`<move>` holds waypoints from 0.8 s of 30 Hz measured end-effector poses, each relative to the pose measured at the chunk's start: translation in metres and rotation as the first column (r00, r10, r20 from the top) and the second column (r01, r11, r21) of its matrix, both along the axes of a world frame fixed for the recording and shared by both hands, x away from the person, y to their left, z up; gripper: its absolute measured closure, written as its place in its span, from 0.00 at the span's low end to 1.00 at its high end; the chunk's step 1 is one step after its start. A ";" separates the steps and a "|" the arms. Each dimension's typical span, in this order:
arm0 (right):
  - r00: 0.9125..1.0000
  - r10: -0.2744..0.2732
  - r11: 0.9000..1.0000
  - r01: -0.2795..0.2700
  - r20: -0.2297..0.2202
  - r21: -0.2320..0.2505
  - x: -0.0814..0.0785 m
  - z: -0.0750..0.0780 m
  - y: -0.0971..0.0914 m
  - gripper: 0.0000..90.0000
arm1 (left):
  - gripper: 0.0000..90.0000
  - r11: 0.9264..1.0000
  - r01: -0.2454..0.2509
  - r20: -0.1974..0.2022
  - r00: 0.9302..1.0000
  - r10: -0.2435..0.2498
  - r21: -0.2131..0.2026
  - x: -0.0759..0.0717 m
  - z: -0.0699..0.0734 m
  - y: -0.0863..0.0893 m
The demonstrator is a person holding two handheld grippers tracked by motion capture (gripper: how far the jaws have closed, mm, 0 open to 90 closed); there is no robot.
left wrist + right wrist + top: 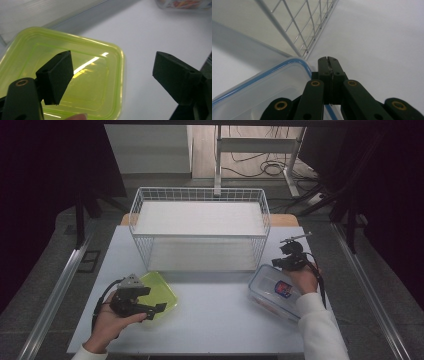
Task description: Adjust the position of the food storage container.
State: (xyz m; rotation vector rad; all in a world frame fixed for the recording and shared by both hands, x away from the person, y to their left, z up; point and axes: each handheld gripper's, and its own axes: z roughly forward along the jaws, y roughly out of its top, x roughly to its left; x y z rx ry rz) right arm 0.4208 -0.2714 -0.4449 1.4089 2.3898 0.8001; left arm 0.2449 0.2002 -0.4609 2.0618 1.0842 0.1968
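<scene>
A yellow-green plastic lid (160, 290) lies flat on the white table (215, 320) at the front left. My left gripper (156, 300) hovers at its near edge, open. In the left gripper view the left gripper (112, 62) has one jaw over the lid (95, 75) and the other over bare table. A clear box with a blue-rimmed lid (272, 287) lies at the right. My right gripper (286, 260) sits at its far corner. There the right gripper (328, 60) is shut, jaws pressed together just above the box's rim (274, 85).
A white wire basket (200, 195) stands on its side at the middle back of the table, its open side facing me. Its lower corner (294, 30) is just ahead of the right gripper. The clear box (185, 3) lies far across from the left gripper.
</scene>
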 end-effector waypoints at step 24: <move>0.980 0.196 0.979 -0.195 -0.023 0.054 -0.041 -0.008 0.043 1.00 | 0.18 1.000 0.003 -0.007 1.000 -0.003 -0.003 -0.001 -0.002 -0.001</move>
